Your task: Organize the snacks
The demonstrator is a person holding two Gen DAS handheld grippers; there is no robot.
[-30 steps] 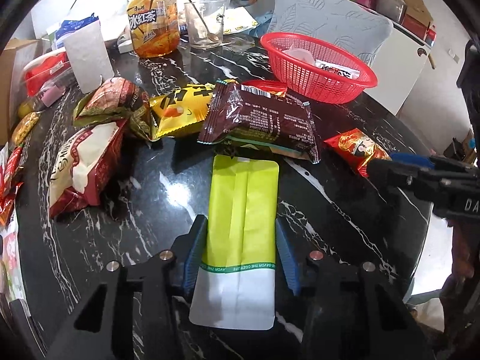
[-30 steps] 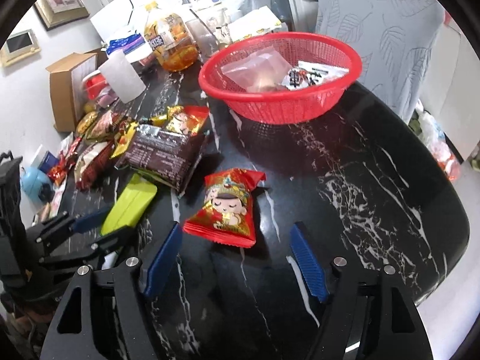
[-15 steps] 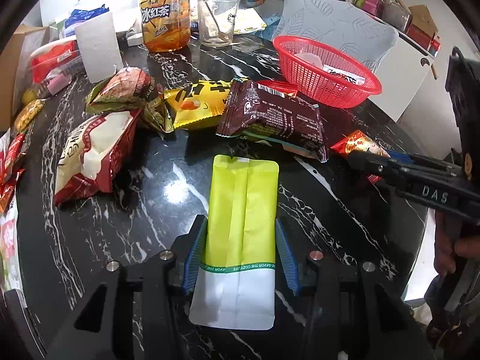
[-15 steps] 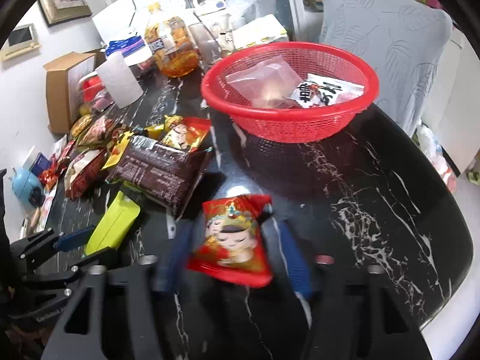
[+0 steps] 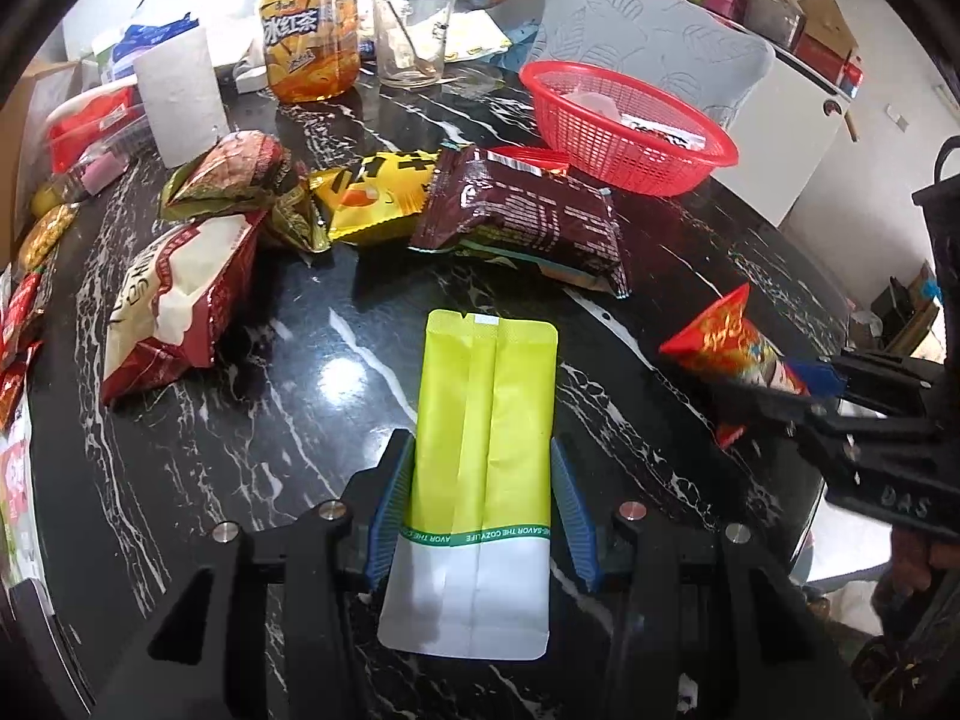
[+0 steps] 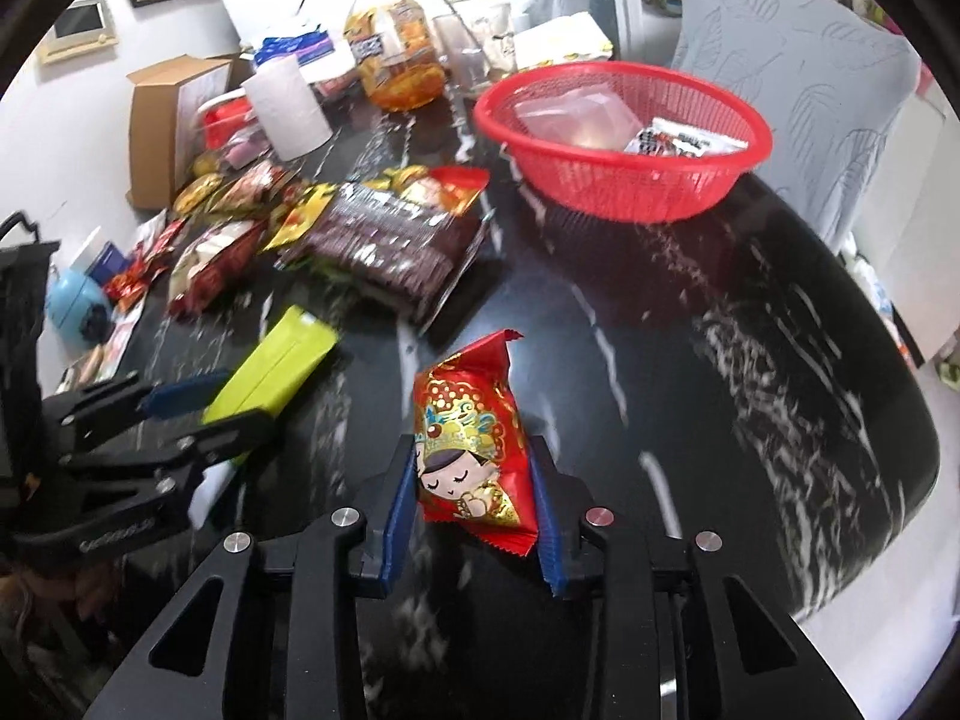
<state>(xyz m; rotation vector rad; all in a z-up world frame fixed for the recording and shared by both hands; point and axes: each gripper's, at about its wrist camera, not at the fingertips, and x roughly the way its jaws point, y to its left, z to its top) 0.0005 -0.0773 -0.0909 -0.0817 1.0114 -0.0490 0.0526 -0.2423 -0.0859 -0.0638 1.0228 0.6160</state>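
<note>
My left gripper (image 5: 480, 504) is shut on a yellow-green and white pouch (image 5: 486, 420), held just above the black marble table (image 5: 270, 420). My right gripper (image 6: 474, 480) is shut on a small red snack packet with a cartoon face (image 6: 468, 438), lifted off the table; it also shows in the left wrist view (image 5: 726, 342). A red basket (image 6: 624, 180) with two packets inside stands at the table's far right, also in the left wrist view (image 5: 624, 138). A brown packet (image 5: 528, 216), a yellow packet (image 5: 372, 192) and a red-and-white bag (image 5: 180, 294) lie mid-table.
An iced tea bottle (image 5: 309, 30), a glass with a spoon (image 5: 411, 39), a paper roll (image 5: 180, 102) and a cardboard box (image 6: 174, 114) crowd the back. Small snacks lie along the left edge (image 5: 24, 312). A grey chair (image 6: 798, 78) stands behind the basket.
My right gripper closed on the red cartoon packet and lifted it off the table. My left gripper kept hold of the yellow-green pouch and shifted slightly.
</note>
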